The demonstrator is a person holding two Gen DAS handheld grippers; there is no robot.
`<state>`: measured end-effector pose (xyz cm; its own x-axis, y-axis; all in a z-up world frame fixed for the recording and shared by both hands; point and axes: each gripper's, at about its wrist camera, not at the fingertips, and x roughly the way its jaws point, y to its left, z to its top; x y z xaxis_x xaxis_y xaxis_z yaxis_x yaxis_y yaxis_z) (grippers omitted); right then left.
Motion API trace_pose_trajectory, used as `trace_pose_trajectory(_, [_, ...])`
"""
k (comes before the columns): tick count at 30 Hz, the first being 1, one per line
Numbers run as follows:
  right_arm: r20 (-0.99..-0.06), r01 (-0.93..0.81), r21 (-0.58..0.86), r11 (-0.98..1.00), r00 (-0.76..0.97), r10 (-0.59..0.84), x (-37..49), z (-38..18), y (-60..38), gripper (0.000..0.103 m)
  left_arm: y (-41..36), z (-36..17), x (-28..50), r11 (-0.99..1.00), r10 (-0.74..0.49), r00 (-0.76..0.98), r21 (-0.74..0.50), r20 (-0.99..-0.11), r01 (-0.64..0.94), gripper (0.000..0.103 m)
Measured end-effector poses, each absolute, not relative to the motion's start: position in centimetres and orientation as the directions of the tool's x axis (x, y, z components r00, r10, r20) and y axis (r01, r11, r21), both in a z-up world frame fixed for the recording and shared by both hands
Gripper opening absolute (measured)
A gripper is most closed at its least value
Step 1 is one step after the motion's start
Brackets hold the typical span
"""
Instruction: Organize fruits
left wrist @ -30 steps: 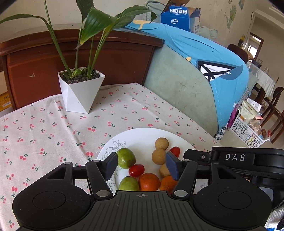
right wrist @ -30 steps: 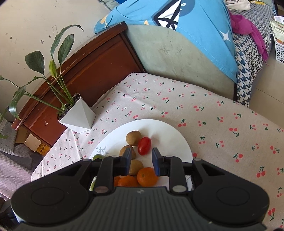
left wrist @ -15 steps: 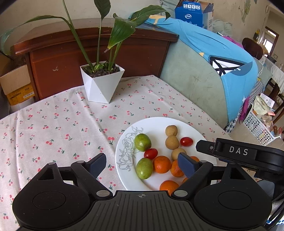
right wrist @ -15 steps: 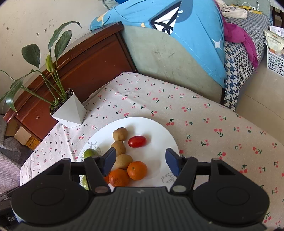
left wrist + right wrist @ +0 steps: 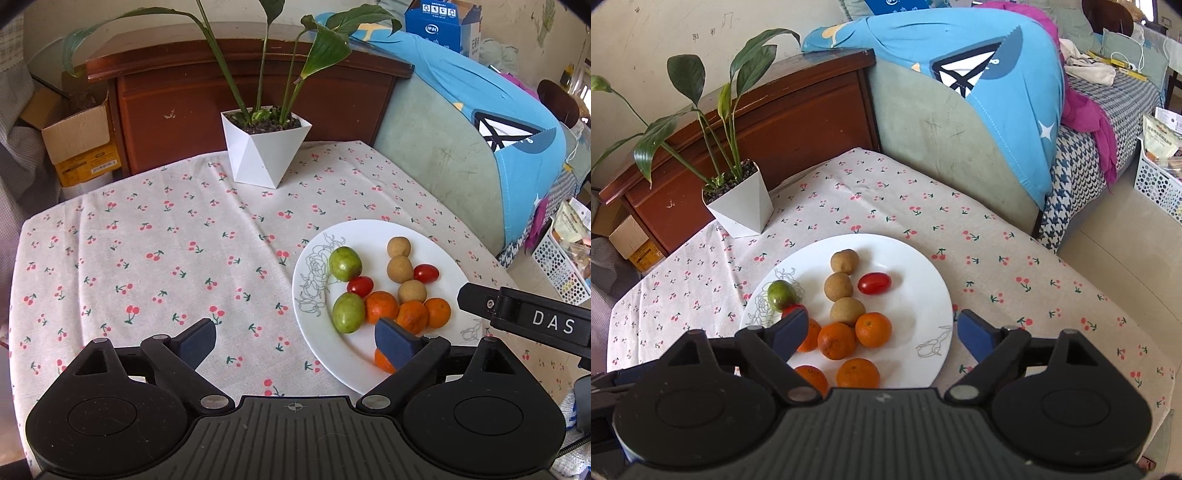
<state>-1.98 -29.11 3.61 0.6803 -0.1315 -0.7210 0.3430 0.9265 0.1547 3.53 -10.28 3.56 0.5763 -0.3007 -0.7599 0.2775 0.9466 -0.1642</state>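
A white plate (image 5: 369, 232) (image 5: 923, 280) sits on the cherry-print tablecloth. It holds several oranges (image 5: 382, 307) (image 5: 873, 329), three brown longans (image 5: 399, 269) (image 5: 838, 286), two green fruits (image 5: 345, 258) (image 5: 781, 294) and two cherry tomatoes (image 5: 426, 273) (image 5: 874, 283). My left gripper (image 5: 295, 339) is open and empty, raised above the plate's near left edge. My right gripper (image 5: 882, 332) is open and empty, raised above the plate's near side. The right gripper's body shows at the right of the left wrist view (image 5: 532, 317).
A white angular pot with a leafy plant (image 5: 264, 147) (image 5: 738, 203) stands at the table's far side. A wooden headboard (image 5: 258, 92) and a sofa with blue cloth (image 5: 480, 129) lie behind. A cardboard box (image 5: 77, 136) sits far left. A white basket (image 5: 1160, 177) stands on the floor.
Both grippers have pulled back and up from the plate and their jaws have opened wide. The left view has swung left, showing more tablecloth.
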Motion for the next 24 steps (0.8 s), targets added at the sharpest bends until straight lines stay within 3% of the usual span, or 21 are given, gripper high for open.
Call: trace_pose_trajectory(24, [-0.779, 0.353, 0.042, 0.935, 0.597, -0.191, -2.7, 1.4, -26.7, 0.094, -9.5, 2.9, 3.4, 0.979, -0.178, 0.572, -0.085, -0.801, 0.185, 0.097])
